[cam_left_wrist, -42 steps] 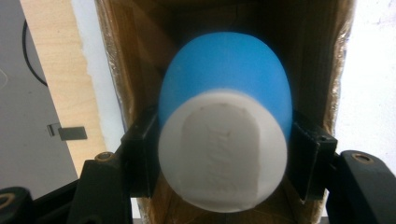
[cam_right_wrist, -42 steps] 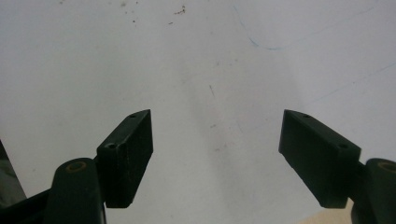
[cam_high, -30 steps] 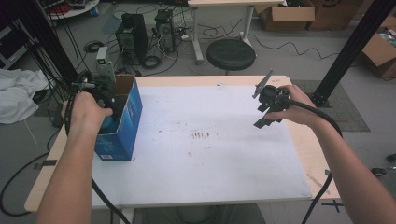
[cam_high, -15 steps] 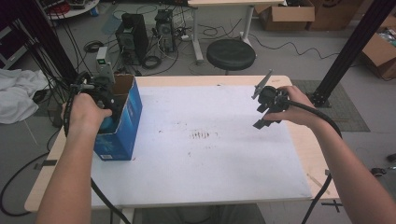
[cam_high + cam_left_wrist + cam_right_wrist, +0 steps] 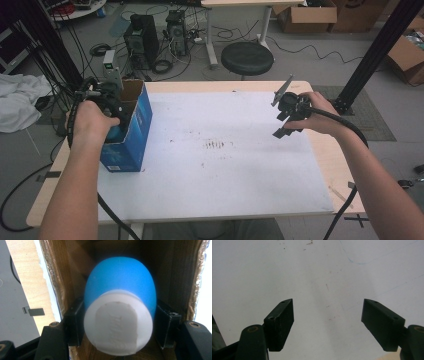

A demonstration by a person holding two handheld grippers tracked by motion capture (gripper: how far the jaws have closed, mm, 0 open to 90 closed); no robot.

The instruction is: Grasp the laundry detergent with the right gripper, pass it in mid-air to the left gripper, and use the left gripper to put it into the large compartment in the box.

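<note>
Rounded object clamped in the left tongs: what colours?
Blue body with a white end; clearest in the left gripper view.

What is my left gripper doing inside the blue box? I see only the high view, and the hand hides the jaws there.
Observer: The left gripper is shut on a blue and white object; one jaw presses on each side of it.
Operator: Is the object inside the box or above it?
Observer: Inside. The left gripper view shows the brown cardboard walls of the blue box around it.
Operator: What shape has it?
Observer: A rounded blue body with a white end that faces the camera. I cannot tell what it is.
Operator: And the right gripper, does it hold something?
Observer: No. The right gripper is open, with bare white table between its jaws.
</note>
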